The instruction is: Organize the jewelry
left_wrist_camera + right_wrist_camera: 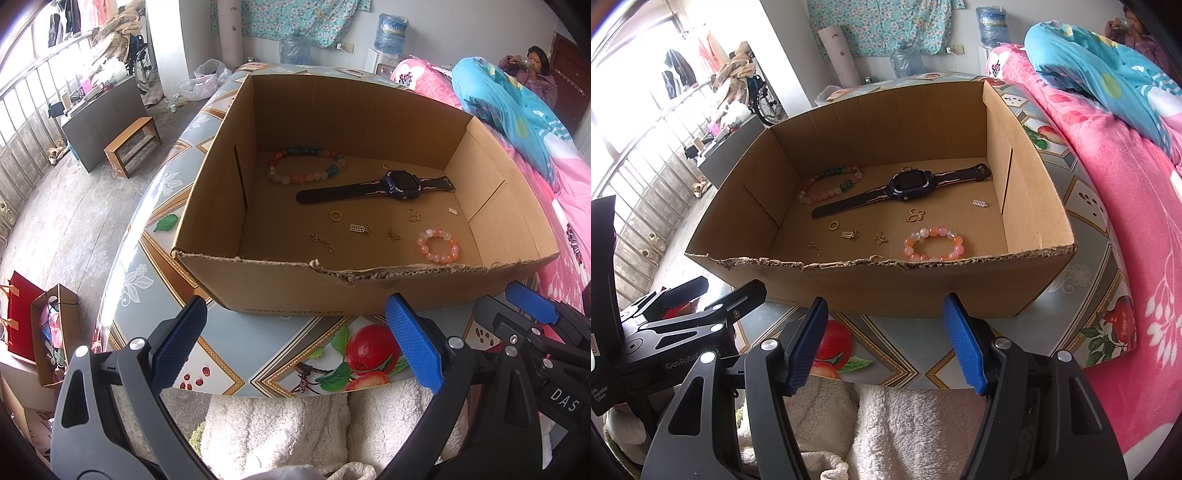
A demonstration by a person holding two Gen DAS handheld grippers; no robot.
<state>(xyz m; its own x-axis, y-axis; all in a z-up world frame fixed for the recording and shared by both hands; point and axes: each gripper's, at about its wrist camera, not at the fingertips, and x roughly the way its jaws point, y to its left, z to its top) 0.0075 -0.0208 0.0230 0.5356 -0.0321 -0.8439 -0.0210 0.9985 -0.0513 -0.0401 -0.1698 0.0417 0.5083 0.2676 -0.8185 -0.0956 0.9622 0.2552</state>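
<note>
An open cardboard box [295,295] [923,291] stands on the patterned table. Inside lie a dark purple watch [400,182] [907,182], a long multicoloured bead bracelet [306,166] [829,182], a small pink-orange bead bracelet [438,244] [932,243], a gold ring [335,216] [833,225] and several small gold charms [360,229] [881,237]. My left gripper [295,332] is open and empty, just in front of the box's near wall. My right gripper [884,336] is open and empty too, beside it; it also shows at the right of the left wrist view [532,302].
The table [147,258] [1086,206] has a fruit-and-flower cover. A pink bed with a blue quilt [517,110] [1108,74] lies to the right. White fleece [277,424] [905,424] is below the grippers. A wooden stool [133,146] and bags [40,332] stand on the floor at left.
</note>
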